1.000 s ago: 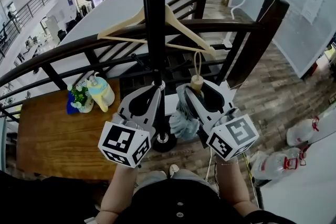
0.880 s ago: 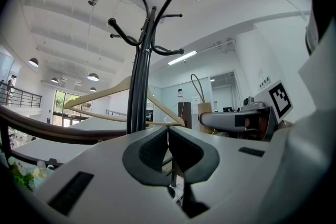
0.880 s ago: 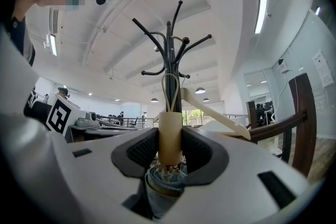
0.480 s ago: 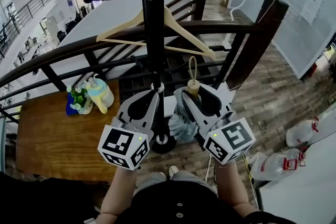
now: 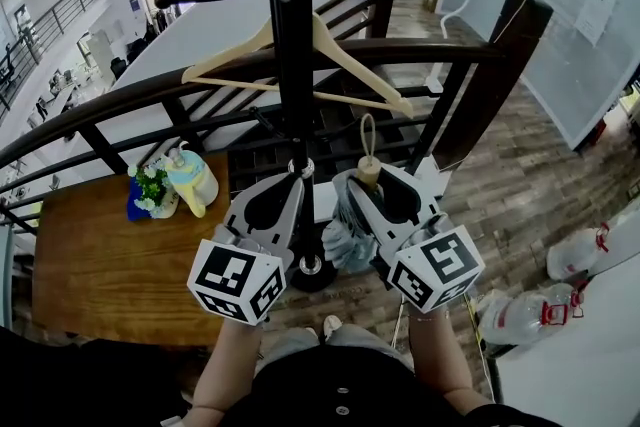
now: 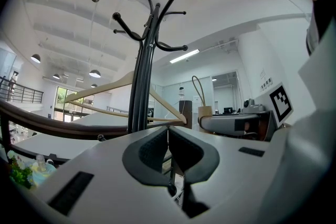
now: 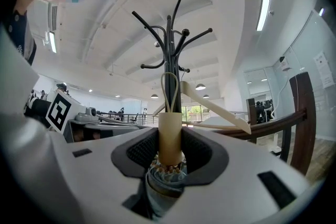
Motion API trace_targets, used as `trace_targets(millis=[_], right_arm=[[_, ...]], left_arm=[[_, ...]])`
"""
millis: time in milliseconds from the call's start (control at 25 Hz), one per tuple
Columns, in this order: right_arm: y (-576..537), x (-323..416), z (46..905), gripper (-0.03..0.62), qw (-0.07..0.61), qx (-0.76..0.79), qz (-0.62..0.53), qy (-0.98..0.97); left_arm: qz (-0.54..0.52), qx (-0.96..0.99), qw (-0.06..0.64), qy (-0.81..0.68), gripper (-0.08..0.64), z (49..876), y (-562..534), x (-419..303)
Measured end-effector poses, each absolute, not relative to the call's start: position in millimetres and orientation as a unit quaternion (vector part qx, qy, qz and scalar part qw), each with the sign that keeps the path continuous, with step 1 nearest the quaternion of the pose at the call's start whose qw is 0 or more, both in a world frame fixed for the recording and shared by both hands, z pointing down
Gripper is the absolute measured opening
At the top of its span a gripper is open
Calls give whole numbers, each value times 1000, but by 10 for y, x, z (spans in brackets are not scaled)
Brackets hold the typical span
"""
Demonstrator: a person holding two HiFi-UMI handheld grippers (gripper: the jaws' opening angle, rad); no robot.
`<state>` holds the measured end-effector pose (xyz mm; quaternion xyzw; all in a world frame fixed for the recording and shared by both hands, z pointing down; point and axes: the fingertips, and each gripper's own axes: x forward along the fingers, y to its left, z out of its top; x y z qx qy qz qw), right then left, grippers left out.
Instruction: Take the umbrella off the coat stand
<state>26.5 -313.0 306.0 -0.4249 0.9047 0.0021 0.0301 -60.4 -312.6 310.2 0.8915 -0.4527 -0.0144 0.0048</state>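
Head view: coat stand (image 5: 290, 65) on plank floor (image 5: 520, 165) near railing (image 5: 110, 105).

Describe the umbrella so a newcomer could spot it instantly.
Find the black coat stand by the railing, with a wooden hanger on it. Just right of its pole, the right gripper clamps the umbrella: folded blue-grey fabric, tan stub handle with a cord loop, unlike anything nearby.

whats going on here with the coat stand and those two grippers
A person holds a gripper in each hand in front of a black coat stand. The right gripper has its jaws shut on the wooden handle of a folded blue umbrella, whose cord loop looks clear of the hooks. The left gripper, jaws together and empty, sits by the pole. A wooden hanger hangs on the stand.
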Motion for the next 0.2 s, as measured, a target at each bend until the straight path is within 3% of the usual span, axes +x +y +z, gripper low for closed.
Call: trace_targets(millis=[200], right_arm=[[-3177, 288, 3083, 144, 41, -422, -12, 906]], left_arm=[[-11, 894, 8, -448, 15, 3142, -3161, -592]])
